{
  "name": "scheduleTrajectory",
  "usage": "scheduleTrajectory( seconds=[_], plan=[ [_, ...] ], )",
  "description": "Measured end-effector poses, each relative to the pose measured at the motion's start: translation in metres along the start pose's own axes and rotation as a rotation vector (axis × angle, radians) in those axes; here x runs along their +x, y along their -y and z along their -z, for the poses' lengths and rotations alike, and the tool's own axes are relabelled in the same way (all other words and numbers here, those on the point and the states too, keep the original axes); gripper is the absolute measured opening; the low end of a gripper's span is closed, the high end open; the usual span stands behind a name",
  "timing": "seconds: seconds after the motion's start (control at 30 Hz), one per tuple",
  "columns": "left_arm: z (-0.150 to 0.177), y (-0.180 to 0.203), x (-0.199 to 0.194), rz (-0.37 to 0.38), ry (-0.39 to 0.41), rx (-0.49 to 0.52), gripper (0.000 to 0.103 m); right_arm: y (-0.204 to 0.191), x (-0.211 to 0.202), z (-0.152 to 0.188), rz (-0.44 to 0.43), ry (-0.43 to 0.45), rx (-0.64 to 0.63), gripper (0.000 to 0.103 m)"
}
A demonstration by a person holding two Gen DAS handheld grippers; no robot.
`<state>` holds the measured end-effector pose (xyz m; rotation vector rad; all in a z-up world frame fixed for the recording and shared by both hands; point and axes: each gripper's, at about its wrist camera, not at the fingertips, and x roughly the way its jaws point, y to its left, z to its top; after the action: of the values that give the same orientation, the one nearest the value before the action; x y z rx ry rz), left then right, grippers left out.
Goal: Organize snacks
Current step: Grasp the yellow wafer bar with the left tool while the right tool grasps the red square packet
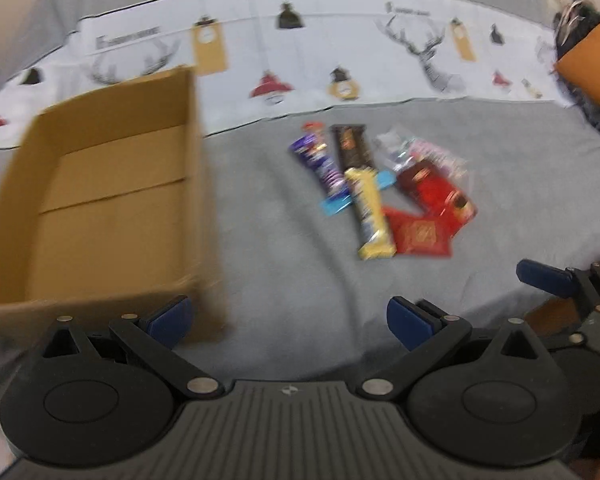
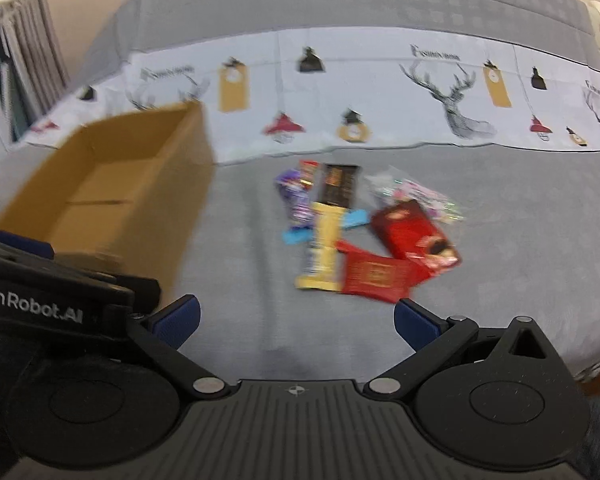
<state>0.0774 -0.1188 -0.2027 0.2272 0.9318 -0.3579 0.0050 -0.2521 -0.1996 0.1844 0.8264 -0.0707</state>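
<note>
An open, empty cardboard box (image 1: 108,200) stands on the grey bed cover at the left; it also shows in the right wrist view (image 2: 112,196). A pile of snacks lies to its right: a yellow bar (image 1: 370,216) (image 2: 322,252), a purple packet (image 1: 320,160), a dark bar (image 1: 352,146), a red flat packet (image 1: 418,236) (image 2: 374,272), a red bag (image 1: 440,192) (image 2: 414,236) and a clear packet (image 1: 416,152). My left gripper (image 1: 288,320) is open and empty, short of the box's near corner. My right gripper (image 2: 296,320) is open and empty, just short of the pile.
A white printed cloth (image 1: 300,48) with deer and lamp pictures lies across the bed behind the snacks. My right gripper's finger (image 1: 548,278) shows at the right in the left wrist view. An orange object (image 1: 596,68) sits at the far right. A curtain (image 2: 24,40) hangs at the far left.
</note>
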Motion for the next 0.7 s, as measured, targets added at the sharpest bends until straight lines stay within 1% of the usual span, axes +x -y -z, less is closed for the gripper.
scheduleTrajectory(
  seconds=[0.03, 0.07, 0.1, 0.17, 0.2, 0.23, 0.27, 0.3, 0.33, 0.37, 0.4, 0.43, 0.47, 0.5, 0.53, 0.6, 0.63, 0.7],
  plan=[
    [-0.001, 0.004, 0.012, 0.047, 0.037, -0.004, 0.103, 0.015, 0.008, -0.001, -0.012, 0.001, -0.002, 0.102],
    [-0.004, 0.007, 0.025, 0.085, 0.053, -0.009, 0.103, 0.028, 0.014, -0.001, -0.032, 0.014, -0.002, 0.102],
    [-0.009, 0.012, 0.040, 0.104, 0.049, -0.012, 0.103, 0.041, 0.020, -0.002, -0.044, 0.031, -0.003, 0.102],
    [-0.021, 0.020, 0.070, 0.155, 0.028, -0.019, 0.102, 0.067, 0.033, -0.004, -0.062, 0.062, -0.009, 0.098],
    [-0.029, 0.026, 0.083, 0.179, 0.031, -0.026, 0.102, 0.077, 0.043, -0.006, -0.057, 0.046, 0.013, 0.091],
    [-0.034, 0.030, 0.098, 0.220, 0.037, -0.024, 0.099, 0.087, 0.055, -0.010, -0.059, 0.012, 0.068, 0.080],
    [-0.039, 0.034, 0.115, 0.239, 0.031, -0.017, 0.092, 0.098, 0.068, -0.011, -0.083, -0.022, 0.130, 0.074],
    [-0.044, 0.040, 0.128, 0.235, 0.021, -0.006, 0.086, 0.105, 0.079, -0.011, -0.104, -0.054, 0.168, 0.066],
    [-0.047, 0.044, 0.145, 0.216, 0.001, 0.003, 0.073, 0.110, 0.090, -0.010, -0.109, -0.087, 0.198, 0.060],
    [-0.050, 0.046, 0.160, 0.200, -0.018, -0.003, 0.066, 0.113, 0.100, -0.009, -0.105, -0.116, 0.220, 0.057],
    [-0.051, 0.045, 0.174, 0.192, -0.044, -0.023, 0.063, 0.115, 0.108, -0.009, -0.104, -0.137, 0.235, 0.053],
    [-0.051, 0.043, 0.183, 0.194, -0.069, -0.048, 0.056, 0.117, 0.115, -0.008, -0.107, -0.151, 0.253, 0.053],
    [-0.050, 0.039, 0.191, 0.214, -0.090, -0.073, 0.049, 0.119, 0.121, -0.008, -0.122, -0.159, 0.275, 0.053],
    [-0.048, 0.035, 0.197, 0.233, -0.090, -0.089, 0.049, 0.120, 0.127, -0.009, -0.134, -0.163, 0.295, 0.053],
    [-0.044, 0.032, 0.198, 0.246, -0.054, -0.090, 0.046, 0.121, 0.133, -0.009, -0.135, -0.170, 0.308, 0.053],
    [-0.041, 0.027, 0.200, 0.254, -0.038, -0.070, 0.036, 0.118, 0.145, -0.009, -0.120, -0.188, 0.322, 0.055],
    [-0.039, 0.023, 0.199, 0.258, -0.040, -0.073, 0.026, 0.115, 0.148, -0.009, -0.120, -0.180, 0.317, 0.066],
    [-0.038, 0.008, 0.195, 0.269, -0.056, -0.119, 0.027, 0.102, 0.153, -0.011, -0.133, -0.163, 0.280, 0.083]
  ],
)
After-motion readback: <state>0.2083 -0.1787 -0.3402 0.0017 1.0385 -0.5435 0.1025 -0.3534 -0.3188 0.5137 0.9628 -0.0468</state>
